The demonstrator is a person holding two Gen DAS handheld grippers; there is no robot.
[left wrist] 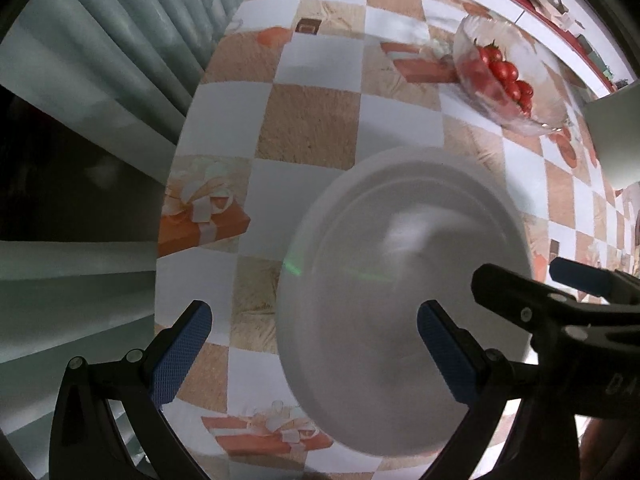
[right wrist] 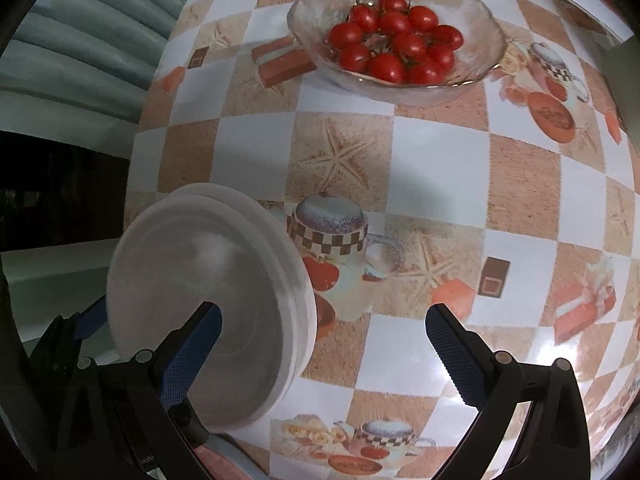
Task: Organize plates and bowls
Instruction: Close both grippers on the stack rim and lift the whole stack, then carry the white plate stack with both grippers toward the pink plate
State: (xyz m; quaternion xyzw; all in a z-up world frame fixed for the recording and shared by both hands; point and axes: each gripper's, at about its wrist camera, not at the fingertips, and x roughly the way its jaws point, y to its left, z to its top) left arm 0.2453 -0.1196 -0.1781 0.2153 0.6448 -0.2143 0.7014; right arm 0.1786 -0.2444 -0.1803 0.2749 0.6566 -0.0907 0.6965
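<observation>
A stack of white plates (left wrist: 400,300) lies on the checkered tablecloth (left wrist: 312,128); the same stack shows at lower left in the right wrist view (right wrist: 208,300). My left gripper (left wrist: 312,356) is open, its right finger over the stack and its left finger over the cloth. My right gripper (right wrist: 324,352) is open and empty, its left finger over the stack's near rim. The right gripper also shows at the right of the left wrist view (left wrist: 560,300).
A glass bowl of cherry tomatoes (right wrist: 396,36) stands farther back on the table, also in the left wrist view (left wrist: 504,76). The table's left edge (left wrist: 176,200) drops off beside a pale curtain (left wrist: 100,80). A white object (left wrist: 616,136) stands at right.
</observation>
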